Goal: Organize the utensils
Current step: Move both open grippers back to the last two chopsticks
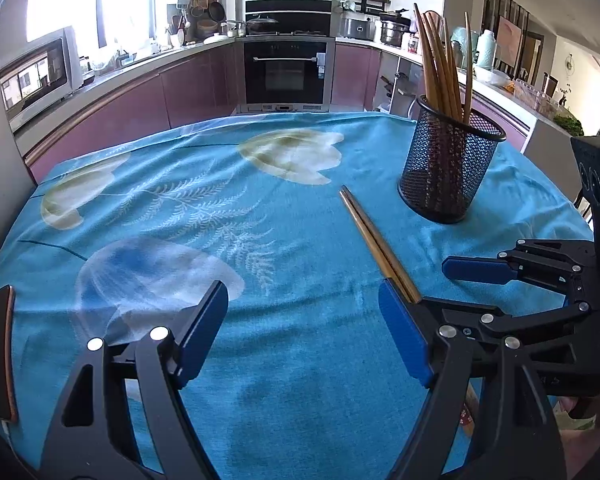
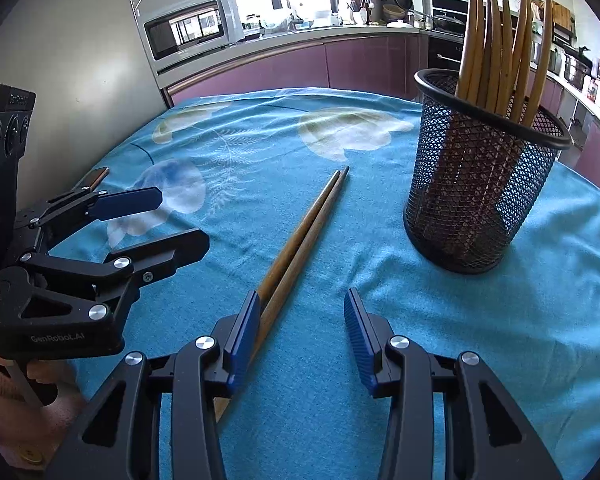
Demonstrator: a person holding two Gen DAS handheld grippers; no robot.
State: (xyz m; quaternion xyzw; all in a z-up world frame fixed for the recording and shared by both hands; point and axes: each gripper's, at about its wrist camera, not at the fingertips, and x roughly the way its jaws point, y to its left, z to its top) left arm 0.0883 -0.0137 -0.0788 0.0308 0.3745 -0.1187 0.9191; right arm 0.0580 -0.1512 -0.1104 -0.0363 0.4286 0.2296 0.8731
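Observation:
A pair of brown chopsticks [image 2: 300, 240] lies side by side on the blue tablecloth [image 2: 380, 360], tips pointing away from me. My right gripper [image 2: 302, 296] is open just above the cloth. The chopsticks run along the inner side of its left pad and pass under that finger, and the pads do not press on them. A black mesh holder [image 2: 476, 200] with several chopsticks upright in it stands to the right, beyond them. My left gripper [image 1: 302, 296] is open over bare cloth, left of the same pair [image 1: 372, 240]. The holder [image 1: 448, 172] stands far right in that view.
A dark phone [image 1: 0, 352] lies at the table's left edge. The person's sleeve [image 2: 4, 400] shows under the left gripper [image 2: 168, 220]. Behind the round table run kitchen counters with a microwave [image 2: 192, 24] and an oven [image 1: 286, 72].

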